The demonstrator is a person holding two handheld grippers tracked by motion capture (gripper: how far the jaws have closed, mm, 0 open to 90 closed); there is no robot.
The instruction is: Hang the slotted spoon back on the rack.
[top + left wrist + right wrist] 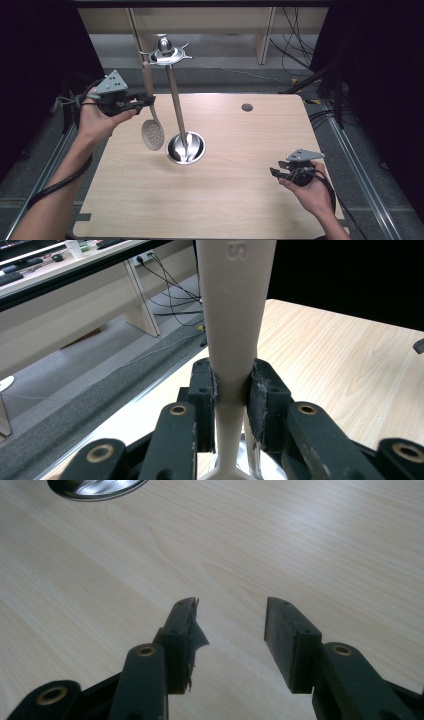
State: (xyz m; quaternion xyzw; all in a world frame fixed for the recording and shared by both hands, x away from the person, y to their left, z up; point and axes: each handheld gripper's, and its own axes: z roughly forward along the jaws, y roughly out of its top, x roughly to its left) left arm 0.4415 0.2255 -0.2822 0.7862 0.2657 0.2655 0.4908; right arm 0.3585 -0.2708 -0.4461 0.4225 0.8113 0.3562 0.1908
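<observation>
— One utensil in play: the left gripper (145,102) has its jaws pinched on the handle of a beige slotted spoon (152,131), which hangs beside the rack pole, bowl above the table (240,200).

— Hung yet?

— Judging from this, no. The handle top sits just under the stand's (176,100) hook crown, but I cannot tell if it is hooked; letting go remains.

— And counts?

— One spoon, one stand with round base, two grippers. The right gripper (278,168) rests low at the table's right, jaws spread, nothing between them.
</observation>
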